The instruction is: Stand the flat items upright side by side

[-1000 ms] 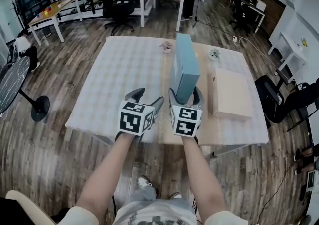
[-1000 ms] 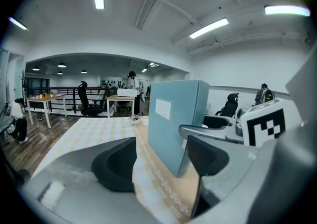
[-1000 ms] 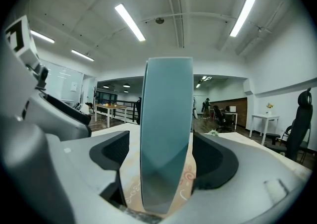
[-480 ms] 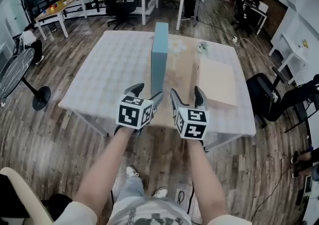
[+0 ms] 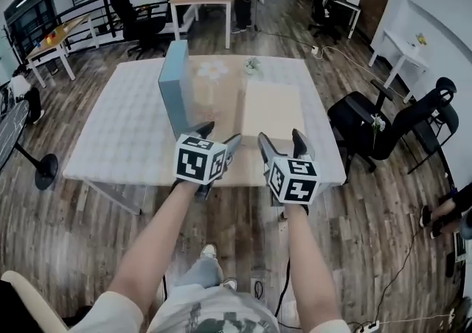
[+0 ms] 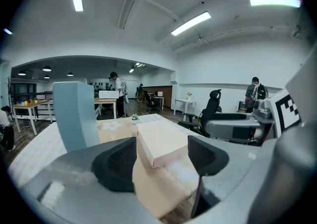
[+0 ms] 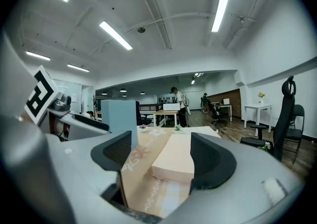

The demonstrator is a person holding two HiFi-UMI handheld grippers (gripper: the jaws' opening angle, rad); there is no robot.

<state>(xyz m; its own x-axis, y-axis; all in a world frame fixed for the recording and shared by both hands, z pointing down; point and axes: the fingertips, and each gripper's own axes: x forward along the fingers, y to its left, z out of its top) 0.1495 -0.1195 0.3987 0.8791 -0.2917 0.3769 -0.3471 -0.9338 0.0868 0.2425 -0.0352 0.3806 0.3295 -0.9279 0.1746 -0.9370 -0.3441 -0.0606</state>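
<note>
Two boxes: one upright, one flat

At far left the white checked cloth of the table [image 5: 118, 125] has nothing on it. The blue box [image 5: 174, 87] stands on a narrow edge about where the cloth meets the tan runner [image 5: 217, 77]. It looks steady, with nothing leaning on it.

Your left gripper [image 5: 220, 136] hovers at the near table edge, just short of that box. Its jaws are wide apart and hold nothing (its own view shows only the table and the boxes past the pads).

Your right gripper [image 5: 281, 138] hovers beside it at the same edge, jaws spread and empty. They have just been closing a little, with nothing between them.

The beige box [image 5: 273, 107] lies flat at the runner's right edge, ahead of the right gripper and near the blue box but apart from it.

Step in hand, as I read it, is raising the beige box.
- Bring your right jaws low and level onto its near short edge.
- Close on the thickness, not the broad face.
- Tip it up slowly about its far edge.
- Keep your left gripper as a fence on the blue-box side so neither slab topples.
- Set it down parallel to the blue box, close beside it.
- Let go only once it stands by itself.
- Mind the cloth, since a drag could rumple it and upset the standing box.
</note>
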